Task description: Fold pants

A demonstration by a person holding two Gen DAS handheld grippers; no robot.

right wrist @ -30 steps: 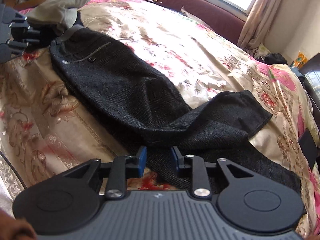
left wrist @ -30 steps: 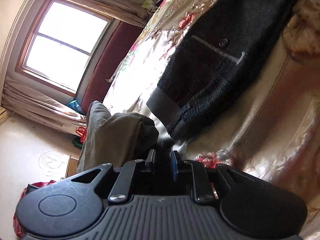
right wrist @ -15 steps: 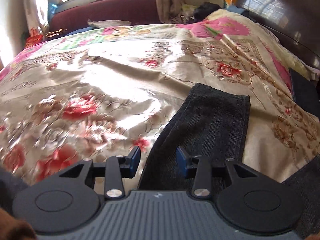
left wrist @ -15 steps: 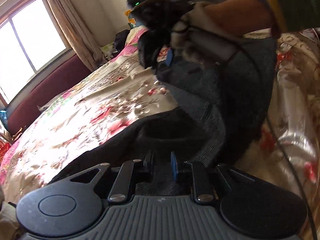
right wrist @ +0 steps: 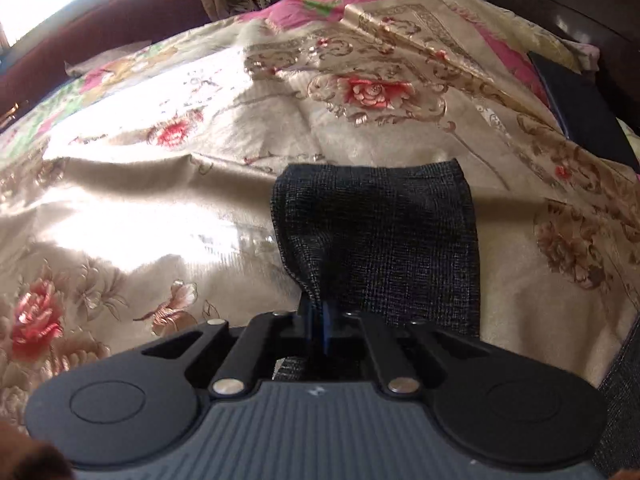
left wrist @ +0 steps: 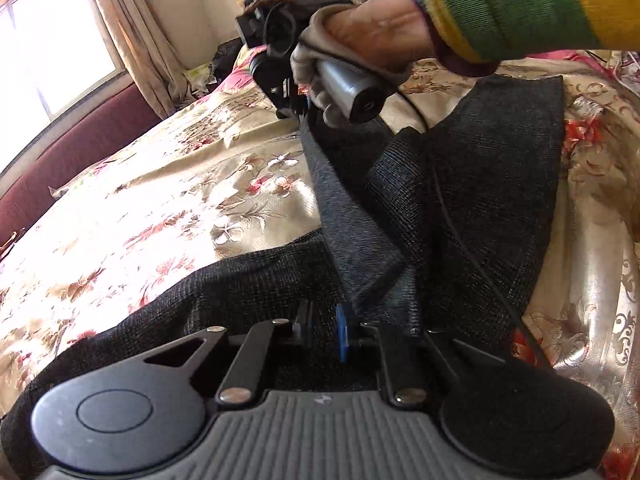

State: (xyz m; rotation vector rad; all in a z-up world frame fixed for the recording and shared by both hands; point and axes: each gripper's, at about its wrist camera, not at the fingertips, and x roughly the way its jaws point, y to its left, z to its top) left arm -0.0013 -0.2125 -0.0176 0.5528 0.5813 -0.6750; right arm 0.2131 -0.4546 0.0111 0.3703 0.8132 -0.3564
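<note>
Dark grey pants (left wrist: 472,200) lie on the floral bedspread. In the left wrist view my left gripper (left wrist: 326,322) is low over the pants; its blue pads stand a small gap apart with dark cloth between them. The right gripper (left wrist: 298,110), held by a hand in a striped sleeve, is at the far end of one raised leg. In the right wrist view my right gripper (right wrist: 316,320) is shut on the edge of the pant leg (right wrist: 380,232), near its hem.
The bedspread (right wrist: 160,208) covers the bed on all sides. A dark wooden headboard (right wrist: 560,12) stands at the back right. A dark flat object (right wrist: 580,120) lies near it. A maroon sofa (left wrist: 68,156) and a window stand at the far left.
My right gripper has closed on the pant leg's edge and lifted it. My left gripper swung from the waistband end toward the legs and sits over the cloth.
</note>
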